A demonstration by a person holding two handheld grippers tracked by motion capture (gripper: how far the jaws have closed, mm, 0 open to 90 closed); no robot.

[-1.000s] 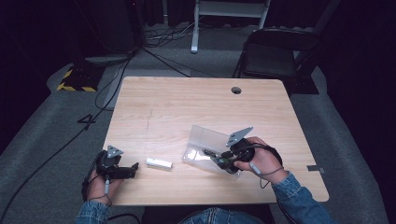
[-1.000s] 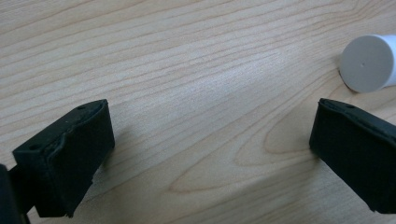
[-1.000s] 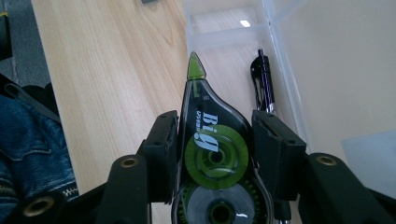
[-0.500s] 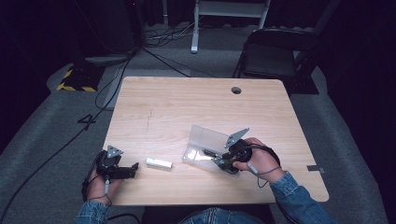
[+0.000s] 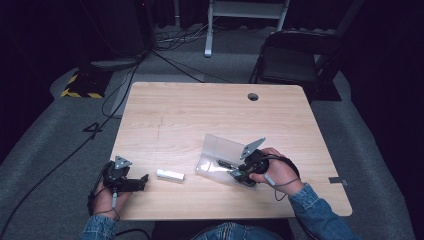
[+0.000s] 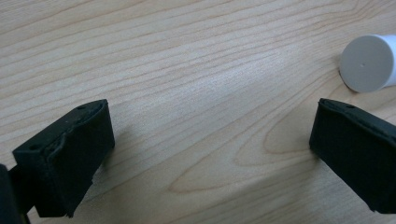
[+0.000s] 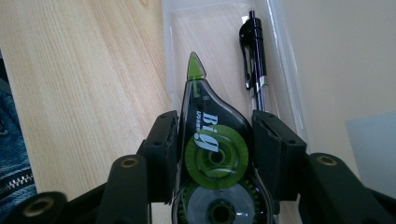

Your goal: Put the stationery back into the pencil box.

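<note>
A: What's in my right gripper [image 7: 215, 135]?

B: A correction tape dispenser [image 7: 212, 144], dark and see-through with green reels. Both jaws press on its sides, so the grip is firm. Its green tip points away from you, over a clear plastic case [image 7: 280, 56].

A: From the high view I see that case [image 5: 220, 152] lying open on the table [image 5: 200, 110], lid tilted up, with my right gripper [image 5: 235, 170] at its near right edge. Anything inside?

B: A black pen [image 7: 254, 70] lies in the tray just beside the dispenser, along the tray's wall. I cannot tell whether the dispenser touches the tray floor.

A: And my left gripper [image 5: 137, 182]?

B: It rests near the table's front left corner. In its own view the left gripper [image 6: 210, 154] has its jaws wide apart with bare wood between them, gripping nothing.

A: The white thing nearby?

B: A white tube [image 5: 170, 175] lies flat on the table between your two hands, just beyond the left jaws. Its round end [image 6: 369, 63] shows past one jaw, apart from it.
</note>
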